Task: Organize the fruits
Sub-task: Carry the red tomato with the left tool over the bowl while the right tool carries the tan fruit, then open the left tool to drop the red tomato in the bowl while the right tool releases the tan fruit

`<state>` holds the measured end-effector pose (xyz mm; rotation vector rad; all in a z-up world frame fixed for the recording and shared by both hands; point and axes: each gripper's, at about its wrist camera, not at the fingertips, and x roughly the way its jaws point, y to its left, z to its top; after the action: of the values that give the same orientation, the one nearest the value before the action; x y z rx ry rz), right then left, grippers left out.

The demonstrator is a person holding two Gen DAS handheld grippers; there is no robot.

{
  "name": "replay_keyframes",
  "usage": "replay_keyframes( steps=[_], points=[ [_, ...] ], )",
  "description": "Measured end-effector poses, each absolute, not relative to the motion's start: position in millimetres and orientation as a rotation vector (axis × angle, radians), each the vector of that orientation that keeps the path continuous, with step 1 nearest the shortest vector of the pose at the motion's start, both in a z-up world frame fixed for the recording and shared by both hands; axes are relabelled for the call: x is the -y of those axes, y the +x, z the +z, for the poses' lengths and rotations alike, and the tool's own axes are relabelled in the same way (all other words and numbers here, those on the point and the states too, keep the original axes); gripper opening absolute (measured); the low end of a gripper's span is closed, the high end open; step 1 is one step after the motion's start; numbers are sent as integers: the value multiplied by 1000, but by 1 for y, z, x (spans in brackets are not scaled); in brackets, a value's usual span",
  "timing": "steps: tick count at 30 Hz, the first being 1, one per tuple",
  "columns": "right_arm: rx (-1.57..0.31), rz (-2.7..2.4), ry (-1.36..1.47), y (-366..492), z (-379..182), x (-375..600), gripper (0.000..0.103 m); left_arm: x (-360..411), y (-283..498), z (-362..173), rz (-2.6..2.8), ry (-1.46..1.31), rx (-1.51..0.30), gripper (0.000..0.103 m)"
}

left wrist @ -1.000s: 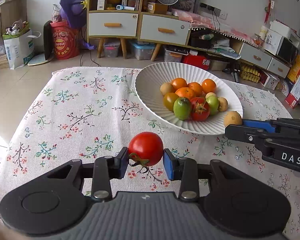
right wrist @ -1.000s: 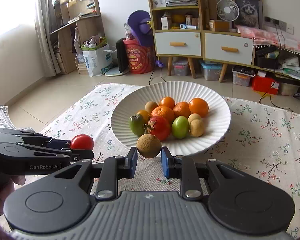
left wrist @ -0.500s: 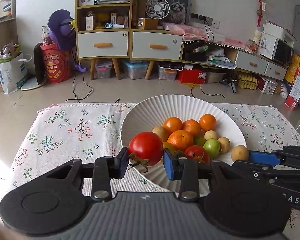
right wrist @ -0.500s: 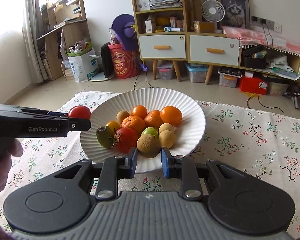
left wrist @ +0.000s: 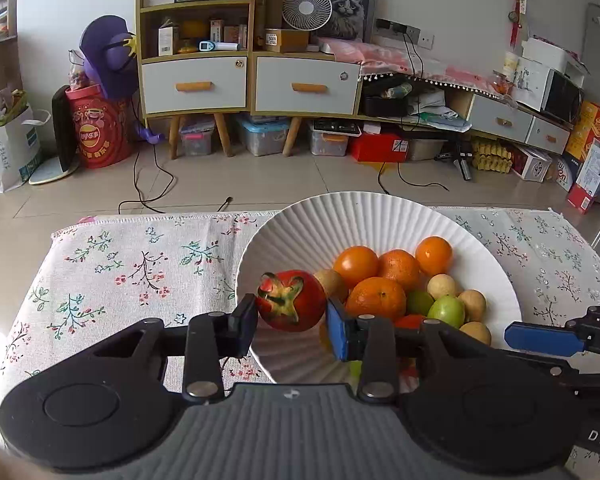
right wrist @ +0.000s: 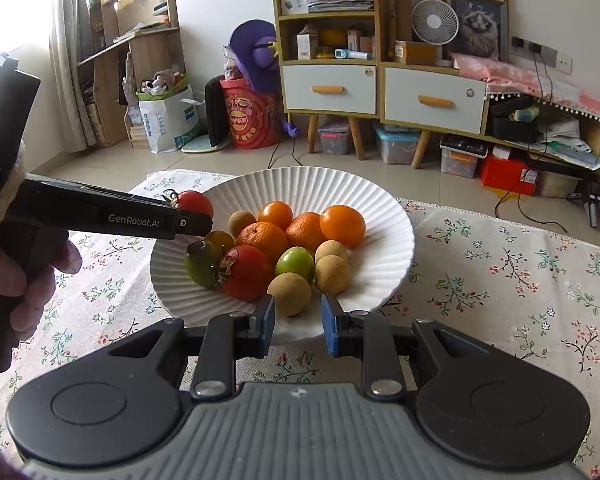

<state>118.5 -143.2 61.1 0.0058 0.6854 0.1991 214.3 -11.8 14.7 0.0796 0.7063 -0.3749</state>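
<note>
A white ribbed plate on the flowered cloth holds several oranges, small brown fruits, green fruits and a red tomato. Over the plate's left rim my left gripper is shut on another red tomato, whose green calyx faces the camera. At the plate's near edge my right gripper is shut on a round brown fruit, just above the other fruit.
The flowered cloth covers the table to its far edge, with tiled floor beyond. A person's hand grips the left gripper's handle at the left. Cabinets and boxes stand along the far wall.
My left gripper has carried the tomato from above the bare cloth to the plate's left rim, and the tomato has turned its calyx toward the camera. The right gripper has stayed near the plate's front edge.
</note>
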Motion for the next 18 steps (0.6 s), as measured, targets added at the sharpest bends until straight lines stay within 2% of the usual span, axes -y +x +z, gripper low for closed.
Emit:
replay_keyframes(
  steps=[8, 13, 15, 18],
  points=[
    [-678, 182, 31, 113, 66, 148, 39, 12, 204, 26, -327, 100, -684, 54],
    [-666, 161, 42, 108, 71, 151, 54, 8, 192, 30, -288, 111, -681, 67],
    [-661, 152, 53, 106, 74, 153, 62, 7, 187, 30, -274, 112, -694, 68],
    [-657, 144, 56, 102, 78, 154, 67, 6, 180, 32, -258, 113, -716, 69]
  ],
)
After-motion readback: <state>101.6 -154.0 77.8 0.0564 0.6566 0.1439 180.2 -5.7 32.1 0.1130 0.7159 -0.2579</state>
